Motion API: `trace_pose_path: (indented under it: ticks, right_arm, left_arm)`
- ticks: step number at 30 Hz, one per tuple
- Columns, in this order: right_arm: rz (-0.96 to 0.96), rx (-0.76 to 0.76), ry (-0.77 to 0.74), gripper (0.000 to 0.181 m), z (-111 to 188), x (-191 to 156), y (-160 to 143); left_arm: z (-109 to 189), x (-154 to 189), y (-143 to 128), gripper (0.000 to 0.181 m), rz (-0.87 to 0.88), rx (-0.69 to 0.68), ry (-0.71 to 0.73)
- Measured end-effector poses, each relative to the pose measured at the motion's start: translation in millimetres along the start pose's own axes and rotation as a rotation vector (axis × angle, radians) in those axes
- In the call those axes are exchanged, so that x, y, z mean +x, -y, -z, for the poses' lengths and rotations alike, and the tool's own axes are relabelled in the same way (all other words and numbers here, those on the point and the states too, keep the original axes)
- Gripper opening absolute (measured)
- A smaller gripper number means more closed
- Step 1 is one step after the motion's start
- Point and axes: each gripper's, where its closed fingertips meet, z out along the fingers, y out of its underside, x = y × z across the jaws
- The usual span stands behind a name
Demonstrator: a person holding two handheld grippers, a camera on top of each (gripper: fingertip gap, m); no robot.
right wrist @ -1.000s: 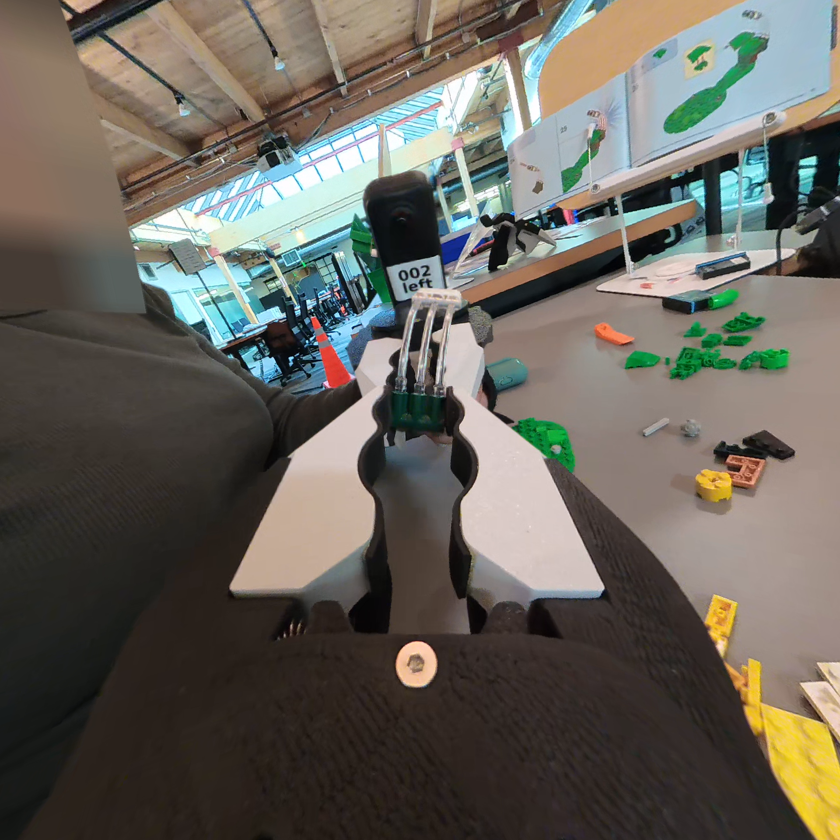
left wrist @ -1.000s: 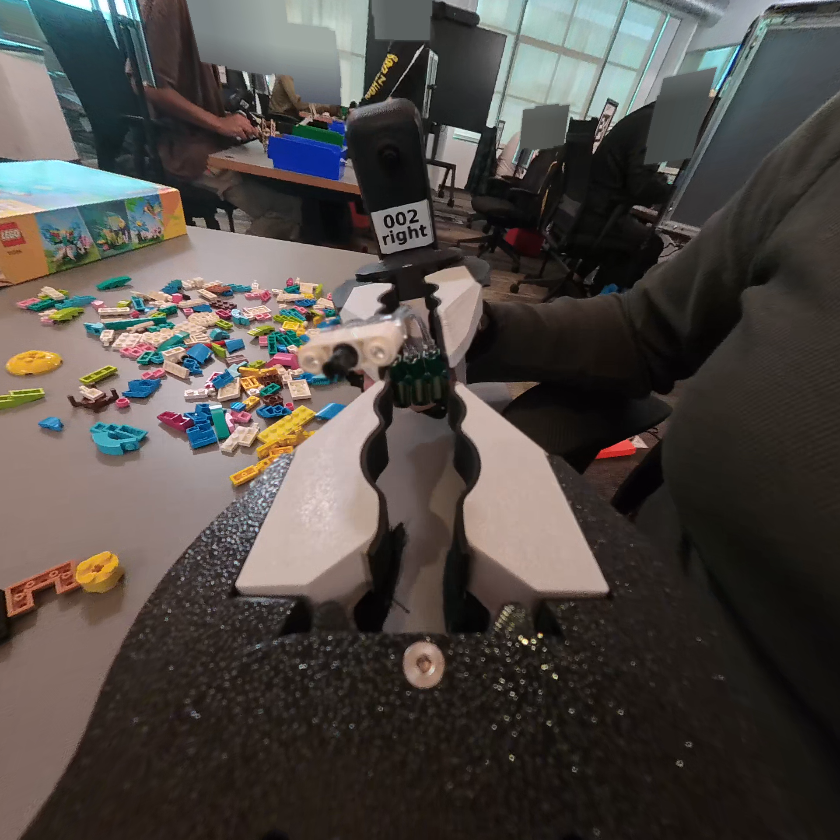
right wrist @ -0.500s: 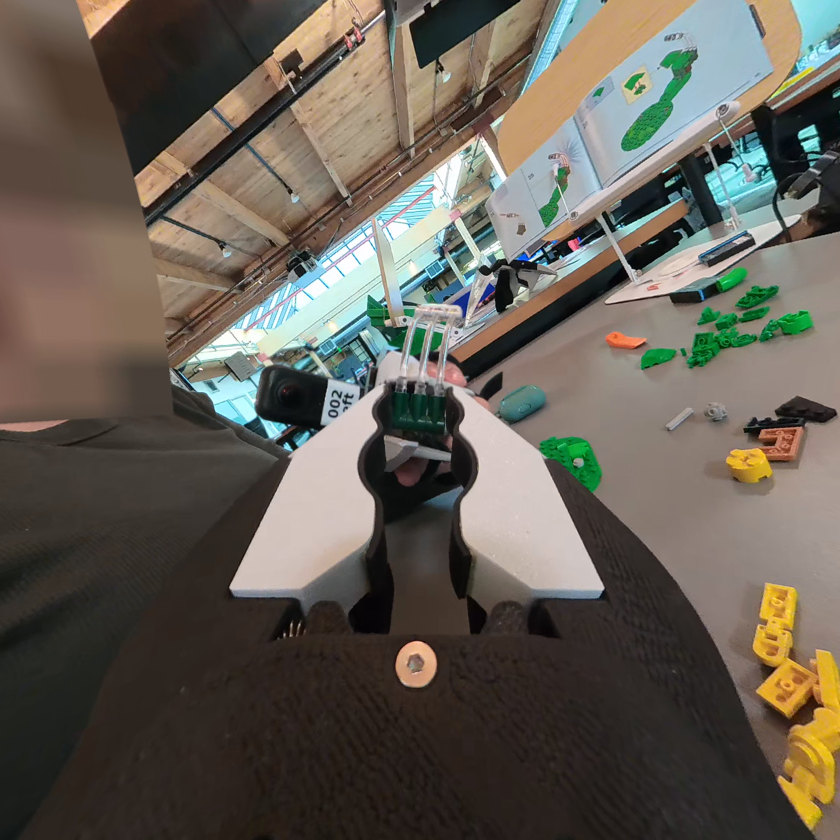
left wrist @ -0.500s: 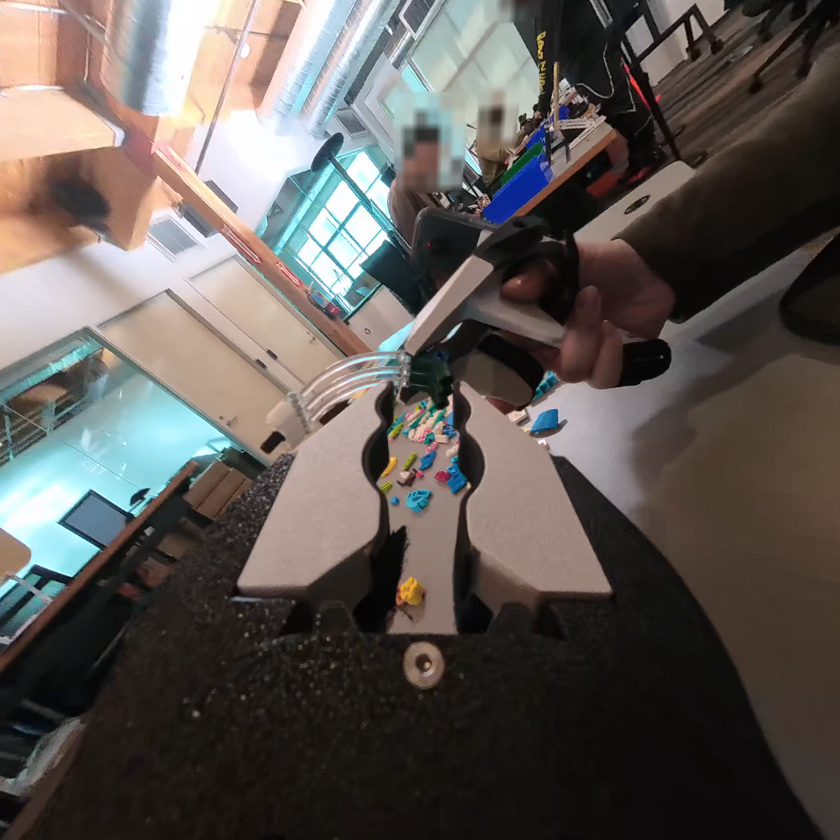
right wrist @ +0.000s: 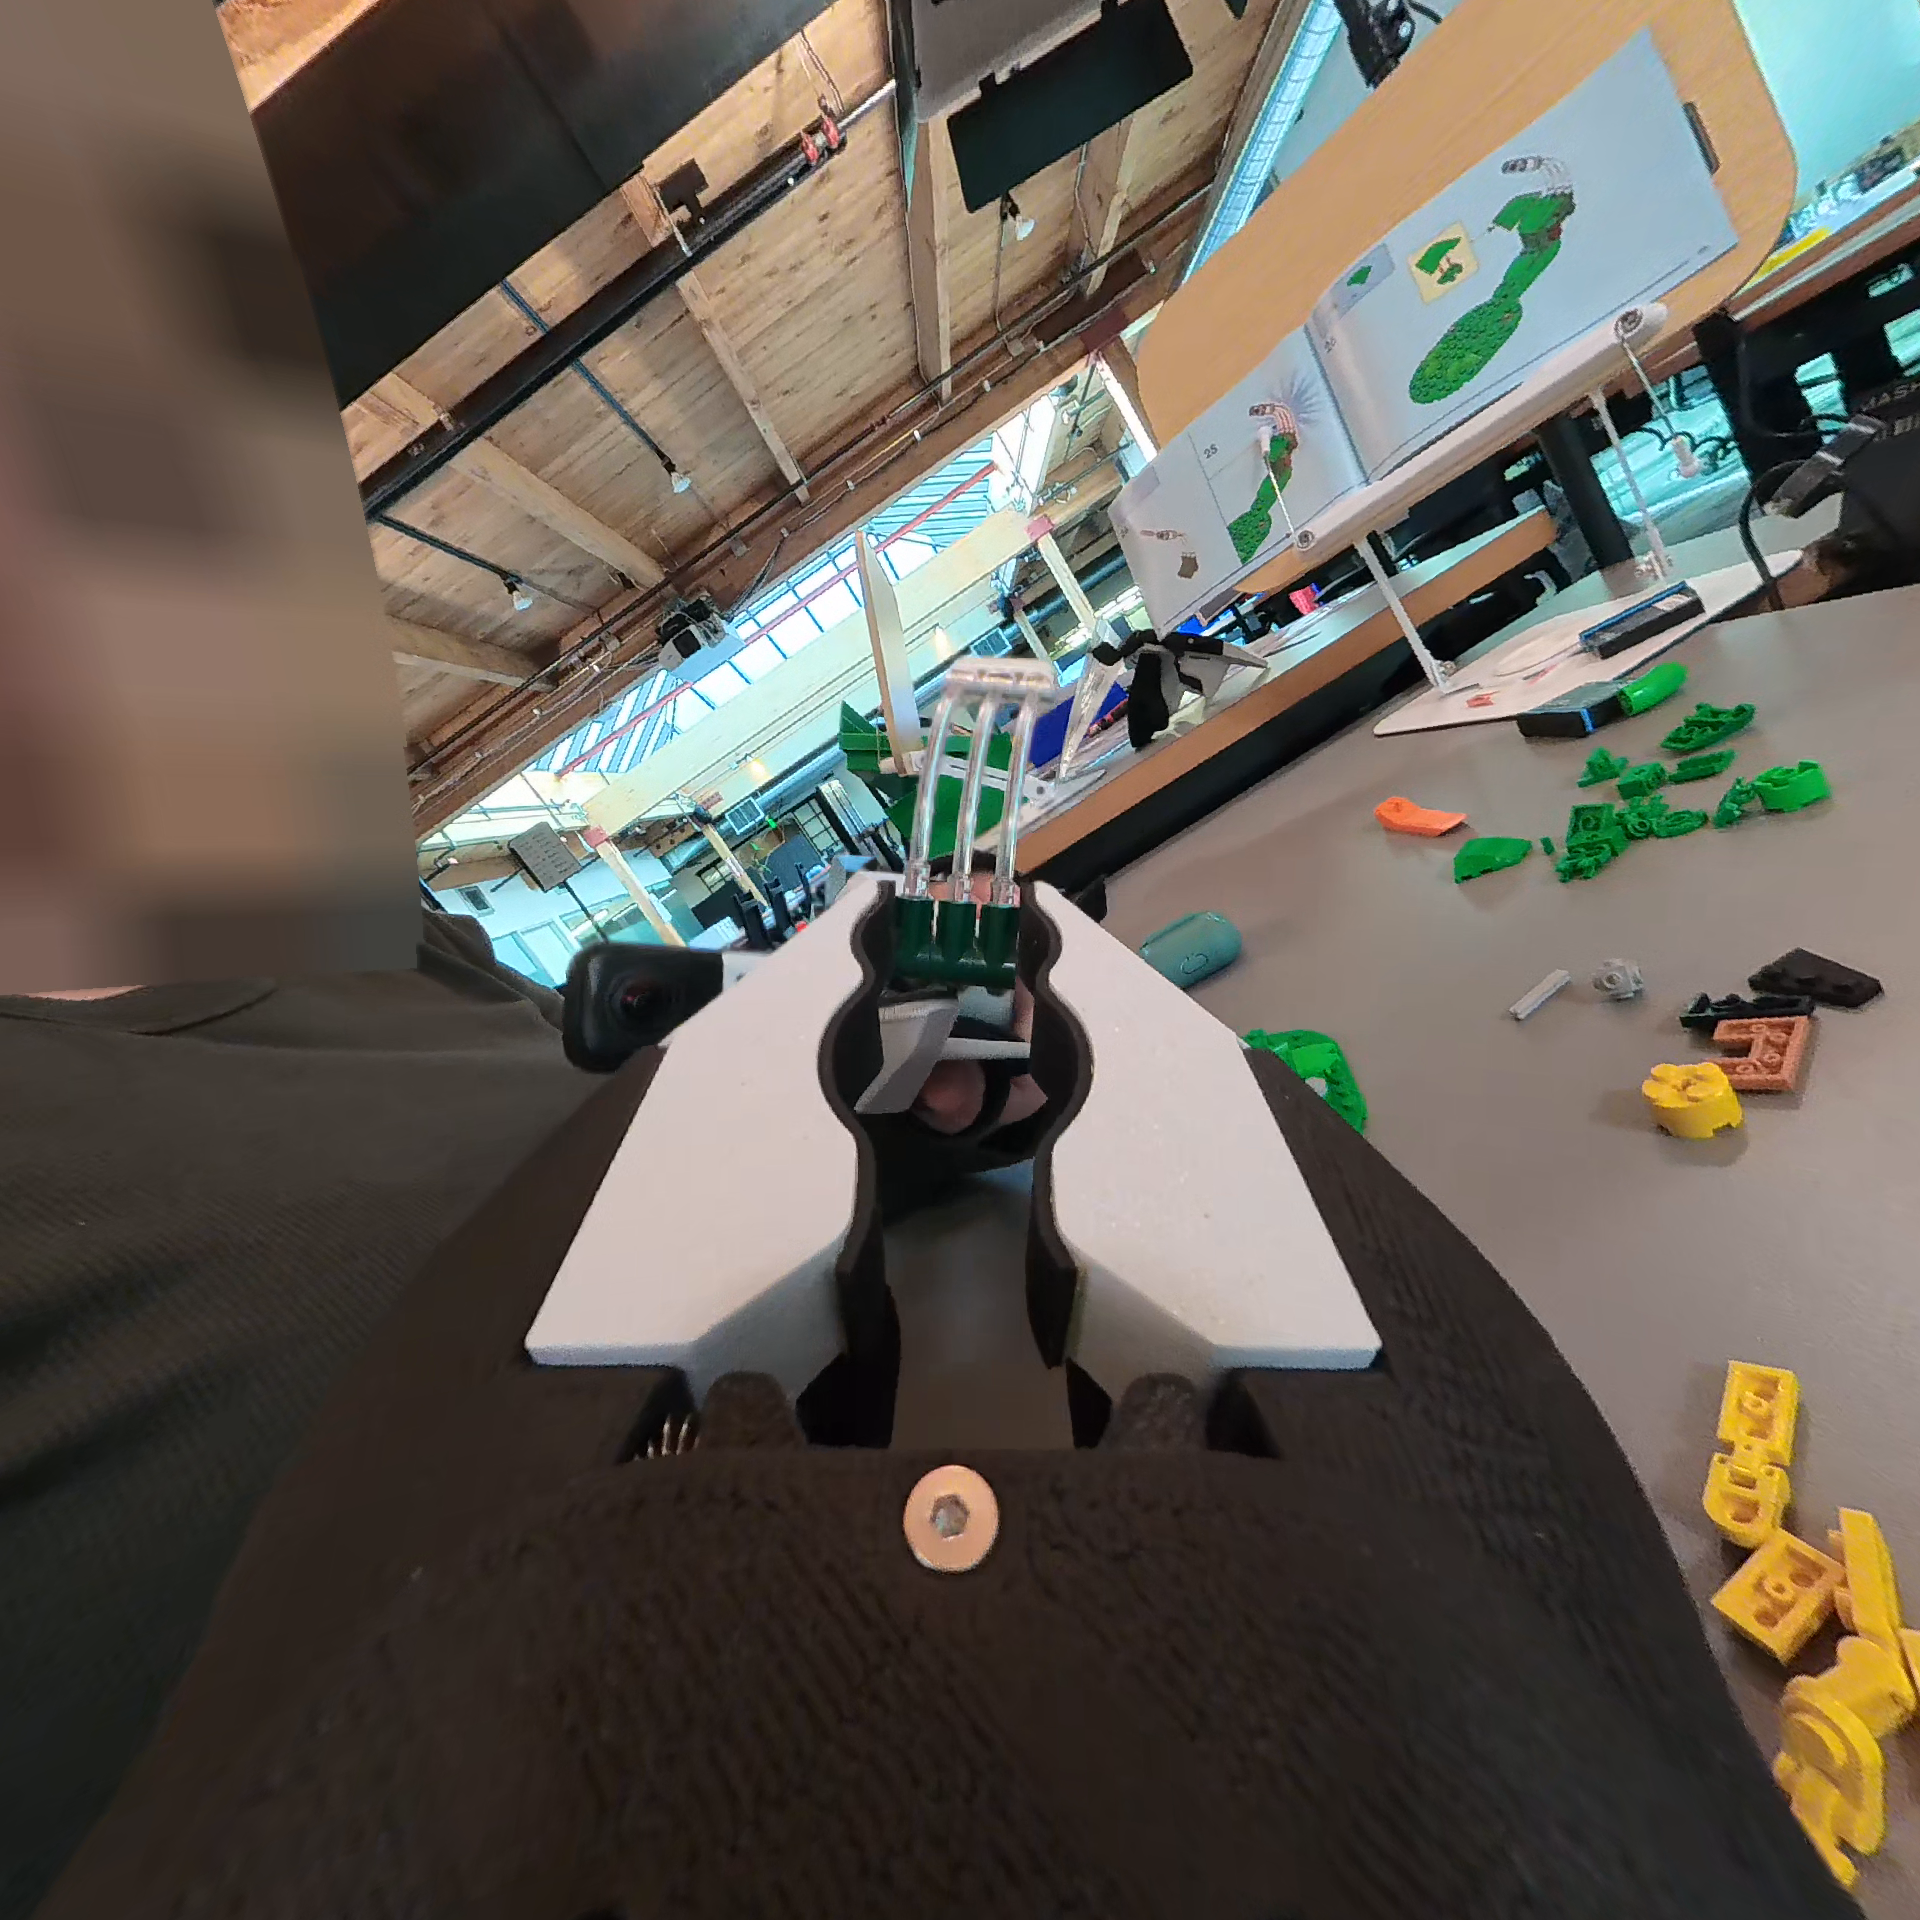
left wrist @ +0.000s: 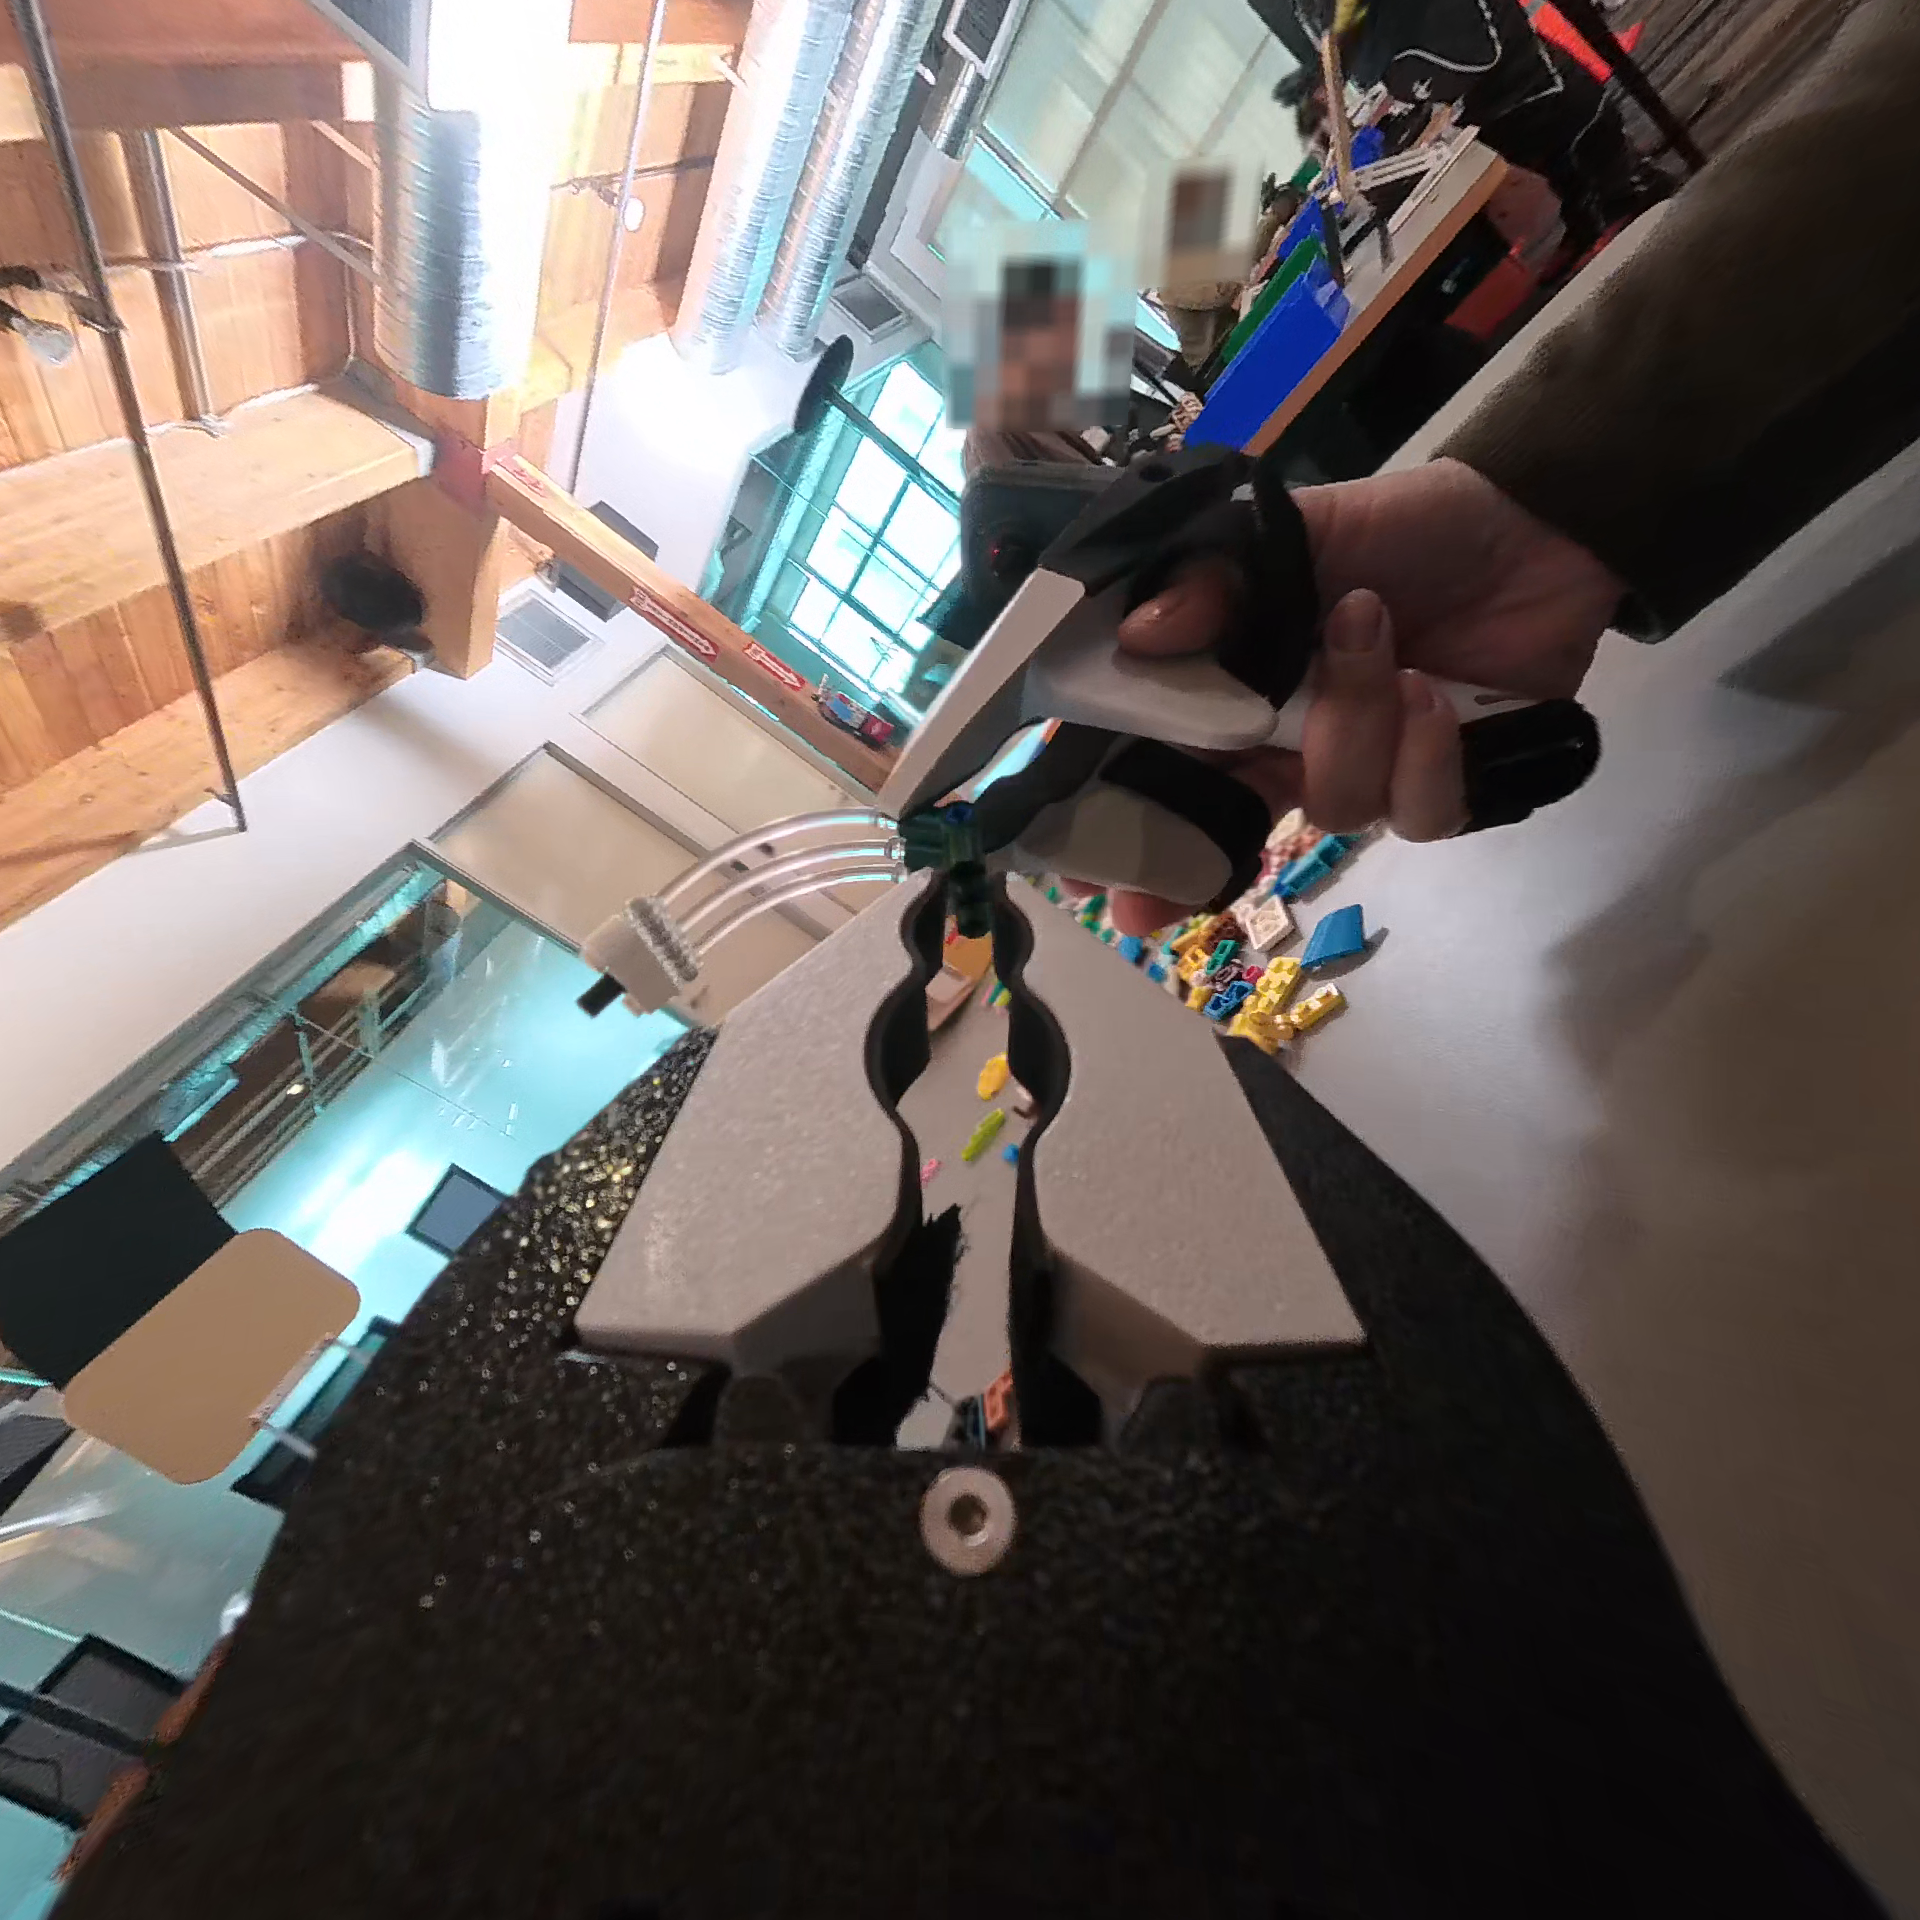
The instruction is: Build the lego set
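The left gripper (left wrist: 966, 914) has matt grey plastic fingers (left wrist: 790, 1164) on a rough, speckled black body with one shiny metal screw (left wrist: 968, 1522). The curved rods (right wrist: 971, 790) are clear glossy plastic. The table (right wrist: 1455, 1039) is smooth matt grey. The ceiling (right wrist: 623, 416) is bare wood.

Timber ceiling (right wrist: 582, 343) (silver ducts (left wrist: 426, 208) beneath), paned windows (left wrist: 883, 540), grey table (right wrist: 1455, 997).

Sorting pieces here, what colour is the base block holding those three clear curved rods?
Dark green base block, clearest in the right wrist view.
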Motion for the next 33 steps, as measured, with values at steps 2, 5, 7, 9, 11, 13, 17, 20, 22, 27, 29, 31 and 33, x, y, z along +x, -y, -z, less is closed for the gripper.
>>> trace_pose_path:
  ticks: [2,5,7,9,11,13,17,20,22,27,29,31,33]
  right_arm:
    - [-0.01,0.014,0.01,0.022,0.4,-1.1,1.8]
    - [-0.018,0.008,0.016,0.022,-0.8,-1.3,-0.8]
    - [-0.027,0.007,0.026,0.022,-2.6,-2.6,-2.1]
    - [-0.031,0.005,0.033,0.022,-4.2,-3.6,-3.5]
    - [-0.034,0.008,0.039,0.022,-5.3,-4.6,-3.9]
    - [-0.037,0.015,0.044,0.023,-5.7,-5.5,-3.0]
    - [0.011,-0.033,0.052,0.023,-1.6,-9.1,-5.7]
    - [0.054,-0.136,0.041,0.029,7.2,-9.9,-13.4]
    - [0.079,-0.181,0.02,0.031,11.5,-7.5,-18.3]
    - [0.134,-0.227,0.033,0.024,11.3,-11.5,-24.9]
    - [0.123,-0.23,0.044,0.028,10.7,-13.3,-25.6]
    - [0.087,-0.247,0.057,0.034,9.7,-14.5,-29.4]
    - [0.071,-0.262,0.065,0.035,8.0,-14.6,-33.9]
  left_arm:
    - [0.1,-3.2,1.8,0.006,-0.034,0.003,0.038]
    - [-0.1,-7.5,2.1,0.023,-0.019,0.001,0.064]
    - [-0.6,-8.6,-0.2,0.026,0.004,-0.006,0.06]
    - [-0.9,-7.8,-1.6,0.025,0.007,-0.01,0.055]
    - [-1.1,-6.1,-1.4,0.021,-0.004,-0.01,0.054]
    - [-1.1,-4.1,-0.4,0.014,-0.027,-0.01,0.053]
    - [-0.8,-0.7,0.5,0.004,-0.08,-0.025,0.039]
    - [0.1,0.8,3.3,0.003,-0.101,-0.028,0.014]
    - [1.5,1.8,4.2,0.003,-0.088,-0.018,-0.009]
    - [5.3,9.3,3.6,0.003,-0.073,0.001,-0.08]
    - [6.5,10.2,4.4,0.003,-0.053,0.01,-0.096]
    - [6.8,10.9,4.5,0.003,-0.031,0.016,-0.107]
    - [6.8,12.8,3.6,0.003,-0.039,0.012,-0.116]
